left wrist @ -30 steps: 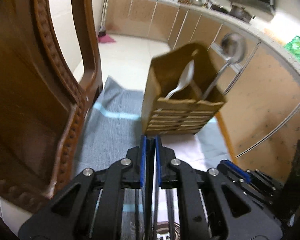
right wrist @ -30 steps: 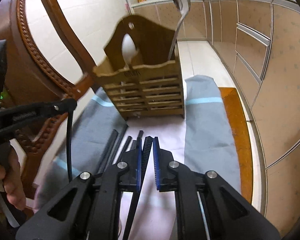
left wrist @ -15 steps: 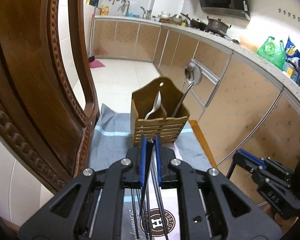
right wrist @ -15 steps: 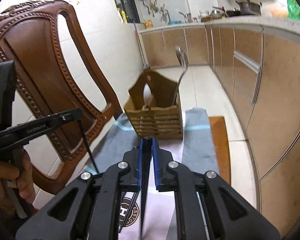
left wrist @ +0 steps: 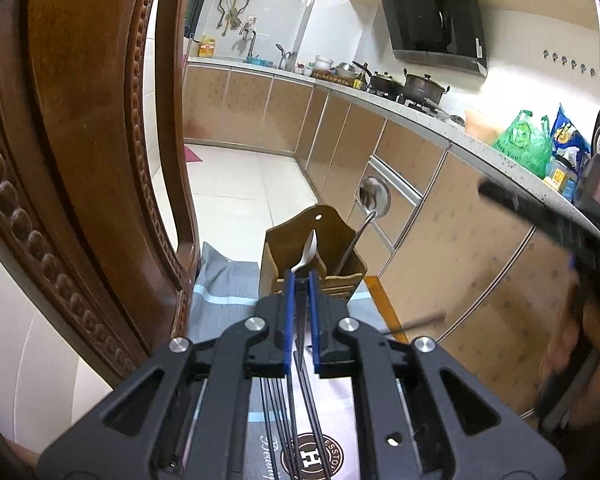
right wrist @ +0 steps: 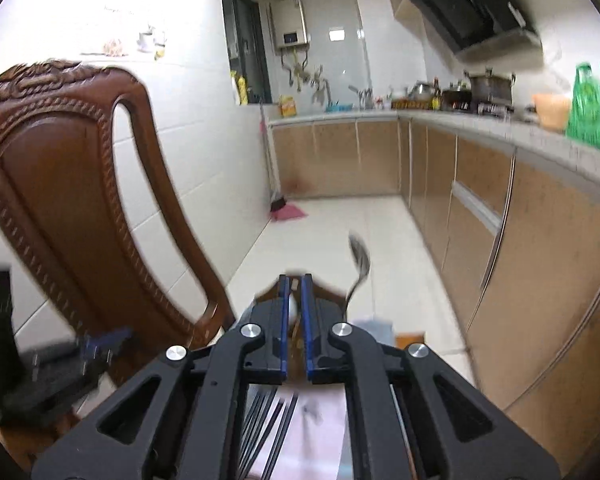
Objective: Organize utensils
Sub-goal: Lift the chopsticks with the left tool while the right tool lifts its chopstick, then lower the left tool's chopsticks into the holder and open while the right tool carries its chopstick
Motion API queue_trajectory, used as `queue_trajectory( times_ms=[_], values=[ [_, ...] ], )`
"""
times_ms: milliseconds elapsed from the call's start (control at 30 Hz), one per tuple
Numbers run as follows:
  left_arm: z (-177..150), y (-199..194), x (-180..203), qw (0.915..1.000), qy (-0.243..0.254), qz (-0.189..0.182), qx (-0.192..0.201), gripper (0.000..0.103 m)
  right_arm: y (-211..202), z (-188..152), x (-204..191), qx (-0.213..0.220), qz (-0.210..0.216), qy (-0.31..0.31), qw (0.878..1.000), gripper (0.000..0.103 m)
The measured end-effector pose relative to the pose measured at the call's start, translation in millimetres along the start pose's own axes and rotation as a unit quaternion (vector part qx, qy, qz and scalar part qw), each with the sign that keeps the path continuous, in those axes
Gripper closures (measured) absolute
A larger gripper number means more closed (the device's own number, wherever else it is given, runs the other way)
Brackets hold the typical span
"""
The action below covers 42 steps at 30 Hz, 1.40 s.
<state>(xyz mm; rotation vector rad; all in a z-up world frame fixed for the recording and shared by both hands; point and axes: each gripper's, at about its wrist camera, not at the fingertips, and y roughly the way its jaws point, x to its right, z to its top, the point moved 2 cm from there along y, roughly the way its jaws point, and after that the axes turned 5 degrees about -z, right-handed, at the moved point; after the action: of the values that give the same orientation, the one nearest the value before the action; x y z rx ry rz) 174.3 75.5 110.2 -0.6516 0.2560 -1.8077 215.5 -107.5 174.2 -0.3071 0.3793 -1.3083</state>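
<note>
Kitchen, tan cabinets point(left wrist: 340, 128) along the wall, carved wooden chair point(left wrist: 80, 140) at the left. Work surface: a table under a grey cloth point(left wrist: 220, 280).

Wooden utensil holder point(left wrist: 300, 232) stands upright at the far end of the cloth. In it: white spoon point(left wrist: 309, 250) and steel ladle point(left wrist: 374, 198), both bowl up.

Loose chopsticks point(left wrist: 278, 412), black and thin, lie side by side on the cloth, near the camera and well short of the holder.

Left gripper point(left wrist: 300, 276): clenched on one chopstick point(left wrist: 300, 332), a dark sliver pinched between the blue pads, hanging below them.

Right gripper point(right wrist: 296, 278): jaws pinched close. Nothing clearly between the pads in its own view. A blurred dark stick near it in the left view may be a chopstick; cannot confirm.

Handling, as a judgement:
- chopsticks are light, stiff and smooth, likely to swivel or slip in a narrow pinch
- best taken near mid-length or slightly toward the thick end, so the stick hangs balanced
- lower tip first into an open compartment
- the holder looks light and could shift if knocked
</note>
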Motion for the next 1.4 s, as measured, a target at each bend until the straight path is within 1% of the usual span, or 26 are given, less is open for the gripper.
queue_trajectory(
  times_ms=[100, 167, 200, 233, 267, 300, 333, 367, 433, 467, 500, 533, 567, 600, 633, 700, 767, 800, 867, 933, 967, 1000, 1033, 1100, 1267, 1400],
  values=[
    [2.5, -0.9, -3.7, 1.0000, 0.000, 0.002, 0.003, 0.096, 8.4, 25.9, -5.9, 0.008, -0.004, -0.011, 1.000, 0.097],
    [3.6, -0.2, -7.4, 1.0000, -0.002, 0.004, 0.004, 0.096, 8.4, 30.3, -10.2, 0.009, -0.006, -0.023, 1.000, 0.096],
    [3.9, -0.5, -9.1, 1.0000, -0.003, 0.004, 0.004, 0.096, 9.9, 27.0, -11.3, 0.003, -0.005, -0.032, 0.999, 0.091],
    [4.1, -0.7, -10.6, 1.0000, -0.004, 0.002, 0.005, 0.096, 10.5, 19.6, -12.6, -0.008, -0.003, -0.043, 0.999, 0.083],
    [3.9, -1.2, -11.6, 1.0000, -0.004, 0.001, 0.006, 0.096, 12.2, 5.1, -9.7, -0.022, -0.007, -0.052, 0.998, 0.059],
    [4.1, -1.9, -12.2, 1.0000, -0.004, -0.001, 0.007, 0.096, 13.3, -9.4, -4.8, -0.028, -0.014, -0.052, 0.998, 0.046],
    [4.3, -3.0, -12.3, 1.0000, -0.003, -0.002, 0.008, 0.096, 15.6, -33.8, 4.6, -0.042, -0.025, -0.051, 0.998, 0.046],
    [4.4, -3.9, -12.4, 1.0000, -0.003, -0.003, 0.009, 0.096, 17.8, -51.2, 10.1, -0.057, -0.027, -0.050, 0.997, 0.046],
    [4.6, -6.2, -11.7, 0.9999, -0.003, -0.003, 0.012, 0.096, 19.9, -97.3, 27.0, -0.085, -0.022, -0.036, 0.996, 0.046],
    [5.1, -7.7, -12.0, 0.9999, -0.004, -0.003, 0.014, 0.096, 20.5, -127.9, 36.4, -0.101, -0.020, -0.029, 0.994, 0.046],
    [5.7, -9.0, -11.9, 0.9999, -0.005, -0.003, 0.015, 0.096, 22.2, -154.7, 40.1, -0.117, -0.021, -0.035, 0.992, 0.046],
    [5.5, -10.3, -10.9, 0.9998, -0.006, -0.003, 0.017, 0.096, 24.7, -188.4, 45.5, -0.140, -0.031, -0.048, 0.988, 0.046],
    [5.6, -11.6, -10.4, 0.9998, -0.006, -0.003, 0.019, 0.096, 25.3, -209.2, 47.1, -0.152, -0.036, -0.050, 0.987, 0.046],
    [5.9, -12.4, -10.2, 0.9998, -0.006, -0.003, 0.020, 0.096, 25.0, -234.7, 51.5, -0.163, -0.029, -0.041, 0.985, 0.046],
    [5.7, -13.3, -9.7, 0.9997, -0.006, -0.003, 0.022, 0.096, 25.1, -251.1, 54.6, -0.171, -0.024, -0.038, 0.984, 0.048],
    [5.6, -14.8, -9.6, 0.9996, -0.007, -0.006, 0.027, 0.096, 24.5, -268.9, 52.3, -0.179, -0.027, -0.054, 0.982, 0.055],
    [6.3, -15.4, -10.9, 0.9994, -0.011, -0.009, 0.032, 0.096, 20.9, -276.0, 52.3, -0.166, -0.017, -0.059, 0.984, 0.057],
    [6.5, -15.7, -12.2, 0.9993, -0.015, -0.010, 0.034, 0.096, 21.3, -282.2, 53.1, -0.173, -0.020, -0.065, 0.983, 0.062],
    [7.9, -16.3, -14.5, 0.9988, -0.024, -0.012, 0.040, 0.096, 23.6, -293.8, 54.4, -0.192, -0.014, -0.063, 0.979, 0.067],
    [10.4, -16.0, -14.4, 0.9985, -0.026, -0.015, 0.045, 0.096, 26.6, -302.5, 48.5, -0.199, -0.010, -0.077, 0.977, 0.073],
    [11.3, -15.9, -14.1, 0.9984, -0.027, -0.016, 0.047, 0.096, 27.2, -305.8, 44.8, -0.198, -0.003, -0.085, 0.977, 0.080],
    [13.6, -15.4, -13.1, 0.9981, -0.027, -0.020, 0.051, 0.096, 24.8, -310.8, 45.3, -0.197, -0.001, -0.088, 0.976, 0.085],
    [16.1, -15.2, -12.4, 0.9979, -0.029, -0.023, 0.054, 0.096, 25.1, -311.8, 42.4, -0.195, 0.002, -0.092, 0.976, 0.087],
    [23.9, -14.5, -11.3, 0.9972, -0.031, -0.026, 0.063, 0.096, 26.0, -313.7, 41.3, -0.193, 0.001, -0.096, 0.976, 0.094],
    [46.2, -9.4, -7.7, 0.9959, -0.022, -0.024, 0.085, 0.096, 25.9, -310.0, 37.2, -0.190, 0.009, -0.090, 0.978, 0.095],
    [63.6, 2.4, -10.7, 0.9942, -0.034, -0.027, 0.098, 0.096, 20.3, -306.8, 34.9, -0.183, 0.020, -0.091, 0.979, 0.096]
  ],
)
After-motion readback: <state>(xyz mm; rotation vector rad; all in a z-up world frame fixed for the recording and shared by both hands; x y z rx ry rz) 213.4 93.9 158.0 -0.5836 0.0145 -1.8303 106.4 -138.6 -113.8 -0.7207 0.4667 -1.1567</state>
